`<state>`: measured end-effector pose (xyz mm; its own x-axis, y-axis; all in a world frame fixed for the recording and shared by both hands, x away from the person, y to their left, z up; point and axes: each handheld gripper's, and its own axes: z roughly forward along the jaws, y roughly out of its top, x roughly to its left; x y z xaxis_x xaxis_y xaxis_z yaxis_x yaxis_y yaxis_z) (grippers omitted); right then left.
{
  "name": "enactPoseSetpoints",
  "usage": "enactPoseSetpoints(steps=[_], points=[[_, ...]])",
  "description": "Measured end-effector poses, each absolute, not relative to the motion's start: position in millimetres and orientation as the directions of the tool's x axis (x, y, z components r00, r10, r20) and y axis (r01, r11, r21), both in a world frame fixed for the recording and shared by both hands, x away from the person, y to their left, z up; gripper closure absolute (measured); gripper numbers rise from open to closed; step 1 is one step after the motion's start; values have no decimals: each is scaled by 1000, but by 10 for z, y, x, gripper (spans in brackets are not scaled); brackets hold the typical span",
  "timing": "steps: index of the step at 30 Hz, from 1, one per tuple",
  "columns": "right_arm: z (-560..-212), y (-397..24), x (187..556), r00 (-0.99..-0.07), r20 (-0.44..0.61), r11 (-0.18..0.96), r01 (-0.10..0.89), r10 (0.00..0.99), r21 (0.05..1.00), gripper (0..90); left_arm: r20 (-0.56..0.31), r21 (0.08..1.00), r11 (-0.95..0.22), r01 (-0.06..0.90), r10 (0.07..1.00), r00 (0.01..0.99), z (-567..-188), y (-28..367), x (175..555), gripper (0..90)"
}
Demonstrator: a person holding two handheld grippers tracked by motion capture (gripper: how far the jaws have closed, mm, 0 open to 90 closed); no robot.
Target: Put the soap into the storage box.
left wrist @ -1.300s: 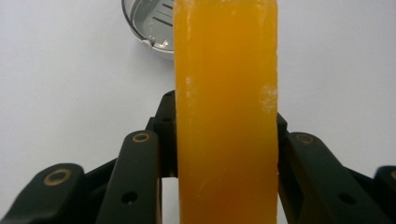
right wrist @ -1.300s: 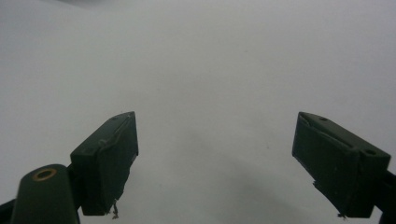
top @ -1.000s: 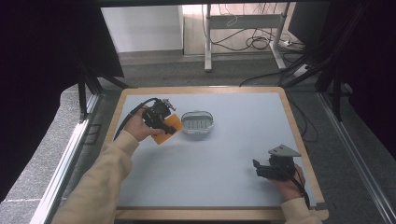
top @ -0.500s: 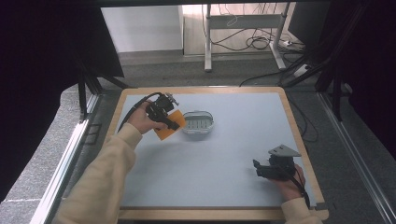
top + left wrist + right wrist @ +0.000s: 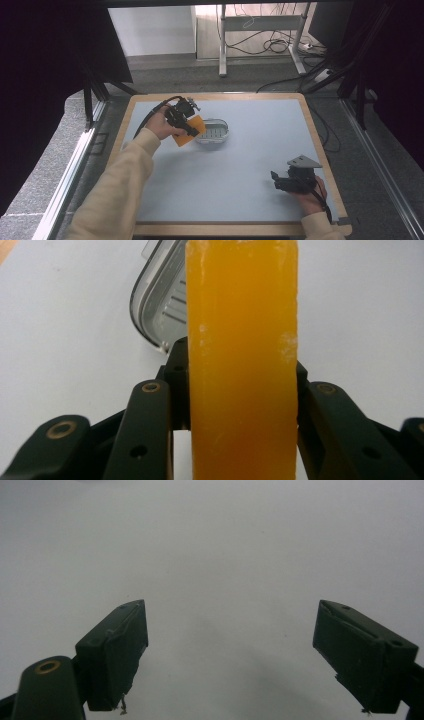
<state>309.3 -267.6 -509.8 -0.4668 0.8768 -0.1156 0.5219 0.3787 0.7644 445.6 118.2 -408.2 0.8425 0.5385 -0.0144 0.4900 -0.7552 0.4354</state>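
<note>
Left gripper (image 5: 187, 125) holding an orange block (image 5: 189, 131) beside a clear dish (image 5: 212, 132); right gripper (image 5: 281, 181) idle.

The left jaws are clamped on the sides of the orange block, held off the tabletop (image 5: 240, 165) at its far left, just left of the clear dish. The right gripper rests near the tabletop's near right corner, its jaws spread wide with nothing between them.
</note>
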Motion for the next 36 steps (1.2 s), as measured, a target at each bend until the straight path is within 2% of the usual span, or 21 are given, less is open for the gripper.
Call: enactPoseSetpoints(steps=[12,16,21,36], points=[[-5091,-2688,3089,-466,-117,378,520,877,766,147,6,417,-792,447,494,869,-4055,925,4646,618],[-5095,-2693,3091,-466,-115,377,521,877,766,147,39,400,-822,406,458,888,-4074,813,4692,618],[-5097,-2694,3089,-465,-121,381,520,877,765,147,22,405,-826,393,439,898,-4104,724,4754,618],[-5108,-2704,3096,-457,-124,382,531,881,757,147,38,396,-854,337,382,924,-4141,642,4826,618]])
